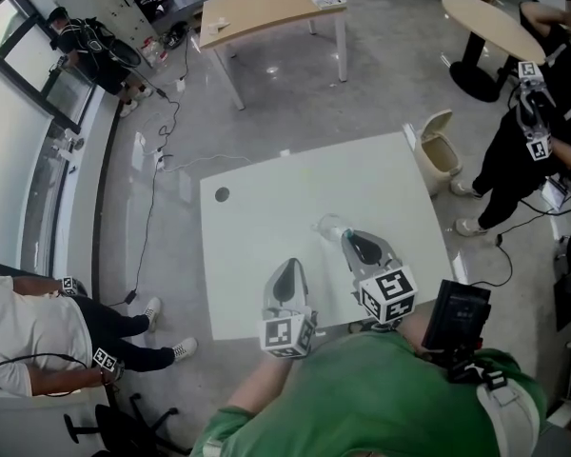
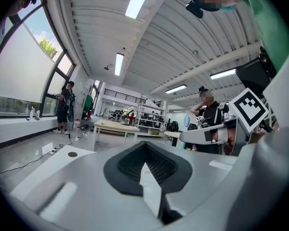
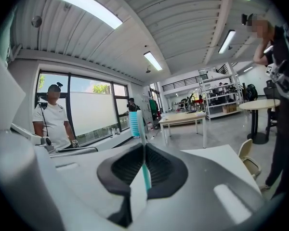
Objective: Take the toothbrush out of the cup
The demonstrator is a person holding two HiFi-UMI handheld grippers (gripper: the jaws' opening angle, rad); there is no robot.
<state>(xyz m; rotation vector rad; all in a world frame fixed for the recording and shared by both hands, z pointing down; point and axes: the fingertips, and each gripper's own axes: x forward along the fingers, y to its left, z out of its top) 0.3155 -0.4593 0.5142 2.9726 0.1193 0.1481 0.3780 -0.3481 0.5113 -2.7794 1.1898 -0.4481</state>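
In the right gripper view my right gripper (image 3: 144, 147) is shut on a toothbrush (image 3: 145, 174) with a teal handle; its blue bristled head (image 3: 134, 123) sticks up past the jaw tips. In the head view the right gripper (image 1: 348, 237) hovers over the white table (image 1: 266, 227), its tips right beside a clear cup (image 1: 329, 225). The toothbrush is too thin to make out there. My left gripper (image 1: 287, 268) hangs near the table's front edge, left of the cup. In its own view the left gripper (image 2: 144, 146) is shut with nothing between the pads.
A beige bin (image 1: 439, 150) stands off the table's right edge, with a person (image 1: 528, 131) beyond it. Another person (image 1: 38, 327) sits to the left. A wooden desk (image 1: 266, 9) and a round table (image 1: 490, 22) stand farther back. A cable hole (image 1: 222, 194) marks the table's far left.
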